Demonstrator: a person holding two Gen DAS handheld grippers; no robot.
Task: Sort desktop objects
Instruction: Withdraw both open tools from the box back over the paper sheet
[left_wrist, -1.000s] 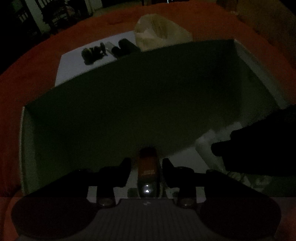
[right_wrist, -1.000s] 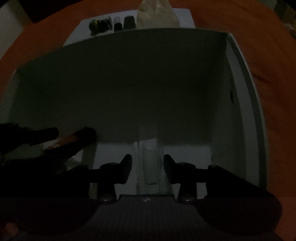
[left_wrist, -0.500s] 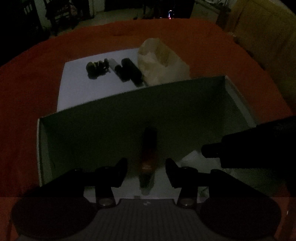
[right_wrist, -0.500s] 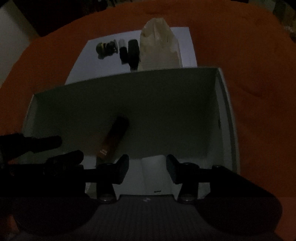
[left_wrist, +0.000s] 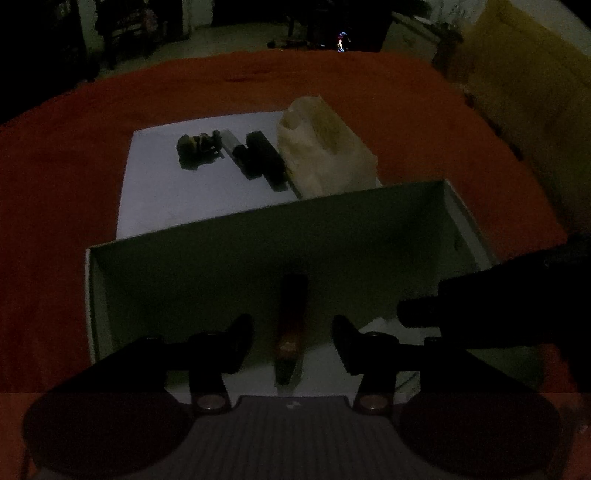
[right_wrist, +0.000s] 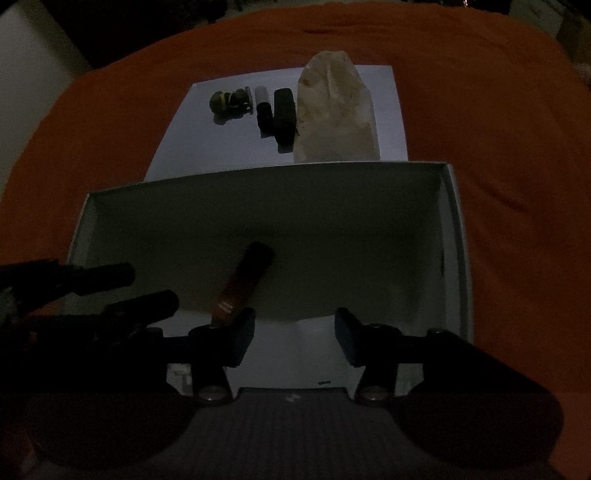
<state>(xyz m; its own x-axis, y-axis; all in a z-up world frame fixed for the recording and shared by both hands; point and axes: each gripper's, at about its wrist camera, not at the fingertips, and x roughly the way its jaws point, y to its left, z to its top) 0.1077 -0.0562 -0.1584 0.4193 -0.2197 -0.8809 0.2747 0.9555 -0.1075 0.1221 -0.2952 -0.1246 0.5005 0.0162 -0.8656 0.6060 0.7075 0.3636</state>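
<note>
A white open box (left_wrist: 258, 221) (right_wrist: 456, 240) stands on the red tablecloth. An orange-brown tube (left_wrist: 291, 325) (right_wrist: 243, 280) lies on its floor. My left gripper (left_wrist: 293, 343) is open and empty above the tube. My right gripper (right_wrist: 295, 339) is open and empty above a white flat item (right_wrist: 295, 354) on the box floor. On a white sheet (left_wrist: 166, 192) (right_wrist: 184, 147) beyond the box lie a small dark figure (left_wrist: 195, 146) (right_wrist: 225, 101), a black-and-white tube (right_wrist: 263, 107), a black block (left_wrist: 264, 158) (right_wrist: 284, 114) and a pale plastic bag (left_wrist: 325, 147) (right_wrist: 336, 110).
The red tablecloth (left_wrist: 55, 184) (right_wrist: 498, 147) covers the table around the box. The right gripper shows at the right edge of the left wrist view (left_wrist: 424, 314); the left gripper's fingers (right_wrist: 110, 277) show at the left of the right wrist view. The room behind is dark.
Both grippers have pulled back and up out of the box. The orange-brown tube, earlier between my left fingers, now lies free on the box floor. The white item lies free too.
</note>
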